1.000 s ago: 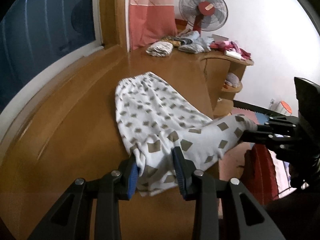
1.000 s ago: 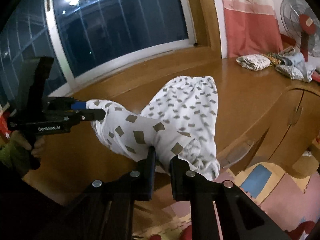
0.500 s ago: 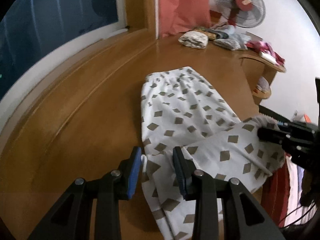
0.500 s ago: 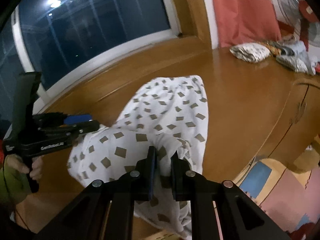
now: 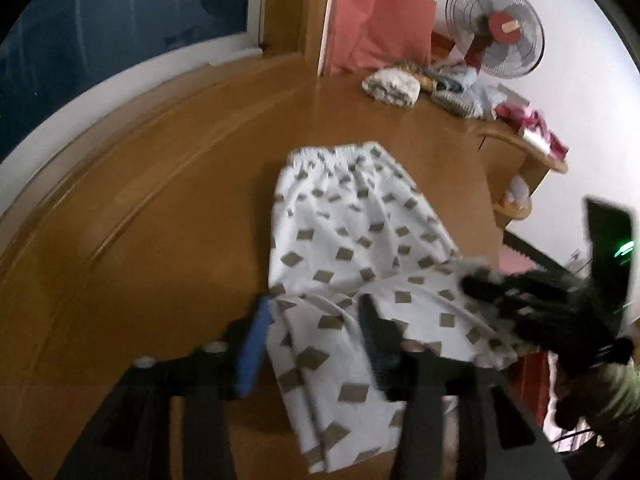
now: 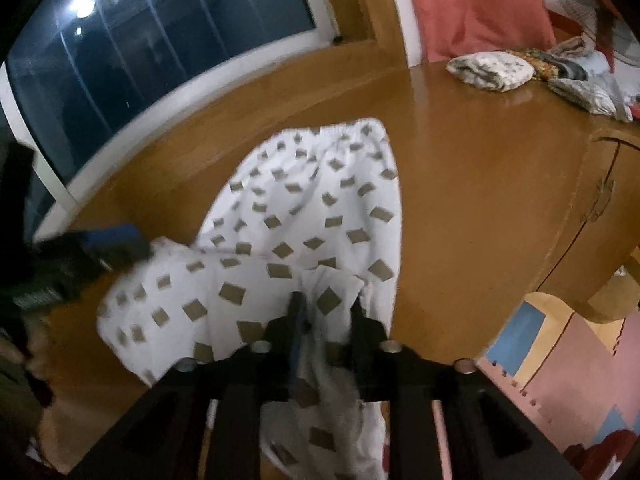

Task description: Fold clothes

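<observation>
White pyjama trousers w/ grey-brown diamond print (image 5: 352,224) lie on glossy orange-brown wooden platform (image 5: 160,208), elastic waistband at far end, legs at near end. Near part of fabric is doubled over: one layer runs left-right across the flat part, slightly raised.

Left gripper (image 5: 316,332), black w/ blue pad on left finger (image 5: 252,356): jaws spread wide, a strip of the trouser leg passing btwn them. Can't tell if pads touch cloth; not pinching it. In right wrist view the same tool (image 6: 116,246) sits at left edge of the folded layer, blurred.

Right gripper (image 6: 326,312): fingers apart, cloth bunched btwn them and hanging down over near platform edge. Whether it's truly gripping the fabric – can't tell, motion blur. In left wrist view it shows at right (image 5: 480,284) against the right end of the folded layer, also blurred.

Far right on platform: folded white patterned bundle (image 5: 392,86), then heap of mixed clothes (image 5: 464,88) beside it. White-caged standing fan w/ red hub (image 5: 498,36) behind the heap. Salmon-pink curtain (image 5: 384,24) at far wall; dark window w/ white frame (image 6: 160,48) along left. Pastel foam floor mats (image 6: 560,368) below the platform at near right.
</observation>
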The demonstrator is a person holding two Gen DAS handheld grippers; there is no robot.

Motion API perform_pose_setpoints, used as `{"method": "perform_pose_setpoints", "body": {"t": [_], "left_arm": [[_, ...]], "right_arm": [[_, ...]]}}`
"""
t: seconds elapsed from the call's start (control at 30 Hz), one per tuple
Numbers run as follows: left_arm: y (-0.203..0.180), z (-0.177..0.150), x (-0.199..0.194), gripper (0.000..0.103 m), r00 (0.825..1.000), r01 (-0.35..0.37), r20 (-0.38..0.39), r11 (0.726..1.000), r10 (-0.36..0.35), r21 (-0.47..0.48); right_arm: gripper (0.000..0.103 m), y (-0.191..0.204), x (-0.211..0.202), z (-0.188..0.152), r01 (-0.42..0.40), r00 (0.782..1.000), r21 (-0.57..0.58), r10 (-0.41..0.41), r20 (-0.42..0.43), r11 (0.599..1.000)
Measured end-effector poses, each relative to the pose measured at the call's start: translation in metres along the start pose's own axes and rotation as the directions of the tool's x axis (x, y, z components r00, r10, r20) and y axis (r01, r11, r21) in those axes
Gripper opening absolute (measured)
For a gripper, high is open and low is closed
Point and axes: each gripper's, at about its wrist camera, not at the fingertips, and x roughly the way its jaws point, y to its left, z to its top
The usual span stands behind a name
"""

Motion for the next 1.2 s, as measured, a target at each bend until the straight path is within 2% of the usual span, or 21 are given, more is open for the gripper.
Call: {"method": "perform_pose_setpoints", "body": {"t": [0.03,0.07,0.17,0.23,0.3,0.33,0.37,0.4,0.5,0.53,0.57,0.67,0.8,0.87,0.9,0.93,0.97,1.0,1.13,1.17,1.2], "left_arm": [[-0.001,-0.002,0.001,0.049,1.000,-0.024,-0.002,1.000,0.024,0.000],[-0.001,-0.003,0.001,0.049,0.999,-0.037,-0.001,0.999,0.037,-0.008],[0.009,-0.006,0.001,0.049,0.999,-0.036,-0.006,0.997,0.036,-0.063],[0.014,-0.007,0.004,0.049,1.000,-0.026,-0.019,0.995,0.024,-0.096],[0.015,-0.006,0.014,0.046,0.999,-0.003,-0.042,0.994,-0.001,-0.112],[0.014,-0.007,0.019,0.031,0.998,0.008,-0.055,0.994,-0.014,-0.114],[0.012,-0.008,0.026,0.015,0.997,0.010,-0.070,0.994,-0.018,-0.113],[0.010,-0.008,0.030,0.006,0.996,-0.012,-0.086,0.993,0.002,-0.115],[0.012,-0.008,0.027,0.005,0.995,-0.069,-0.084,0.989,0.058,-0.129],[0.018,-0.009,0.025,0.001,0.991,-0.109,-0.090,0.983,0.096,-0.146],[0.025,-0.012,0.024,0.000,0.987,-0.139,-0.102,0.976,0.123,-0.168],[0.053,-0.022,0.025,0.000,0.980,-0.167,-0.151,0.954,0.132,-0.248],[0.040,-0.017,0.005,0.000,0.994,-0.090,-0.089,0.966,0.071,-0.242],[0.024,-0.010,0.000,0.004,0.998,-0.028,-0.066,0.975,0.014,-0.220],[0.015,-0.007,-0.001,0.011,0.998,-0.009,-0.060,0.978,-0.003,-0.209],[0.006,-0.004,0.000,0.023,0.998,-0.004,-0.054,0.981,-0.007,-0.192],[-0.002,-0.001,0.003,0.030,0.999,-0.004,-0.045,0.985,-0.004,-0.172],[-0.009,0.001,0.006,0.041,0.999,-0.010,-0.039,0.988,0.004,-0.155],[-0.018,0.003,0.026,0.041,0.997,-0.059,-0.054,0.987,0.052,-0.147],[-0.016,0.000,0.031,0.041,0.997,-0.064,-0.061,0.985,0.054,-0.159],[-0.012,-0.003,0.033,0.044,0.996,-0.073,-0.068,0.983,0.063,-0.170]], "right_arm": [[0.042,-0.003,-0.009,0.002,-0.008,1.000,0.023,0.008,0.020,1.000],[0.044,-0.007,-0.016,0.002,-0.021,0.999,0.045,0.019,0.035,0.999],[0.044,-0.013,-0.016,0.009,-0.078,0.997,0.078,0.076,0.024,0.994],[0.044,-0.011,-0.007,0.014,-0.087,0.996,0.069,0.086,0.010,0.994],[0.044,-0.006,0.013,0.017,-0.084,0.996,0.044,0.085,-0.038,0.996],[0.040,-0.002,0.023,0.016,-0.079,0.995,0.026,0.080,-0.060,0.997],[0.021,0.000,0.029,0.016,-0.073,0.995,0.013,0.073,-0.071,0.997],[0.016,0.000,0.029,0.016,-0.064,0.996,0.009,0.064,-0.066,0.998],[0.013,-0.006,0.032,0.014,-0.043,0.997,0.015,0.044,-0.066,0.999],[0.013,-0.012,0.036,0.012,-0.035,0.997,0.022,0.037,-0.074,0.999],[0.013,-0.017,0.038,0.012,-0.029,0.997,0.031,0.031,-0.075,0.999],[0.013,-0.024,0.042,0.014,-0.047,0.996,0.029,0.049,-0.075,0.998],[0.021,-0.024,0.043,0.017,-0.070,0.994,0.028,0.072,-0.086,0.997],[0.031,-0.024,0.043,0.018,-0.078,0.993,0.027,0.080,-0.092,0.997],[0.033,-0.024,0.044,0.019,-0.082,0.992,0.027,0.084,-0.094,0.996],[0.039,-0.024,0.044,0.019,-0.086,0.991,0.026,0.088,-0.097,0.996],[0.043,-0.024,0.044,0.020,-0.090,0.991,0.026,0.092,-0.100,0.996],[0.043,-0.024,0.044,0.021,-0.094,0.990,0.026,0.096,-0.103,0.995],[0.042,-0.024,0.045,0.023,-0.109,0.987,0.025,0.112,-0.114,0.994],[0.033,-0.024,0.046,0.024,-0.113,0.986,0.025,0.116,-0.117,0.993],[0.015,-0.023,0.046,0.023,-0.107,0.987,0.017,0.108,-0.116,0.994]]}}
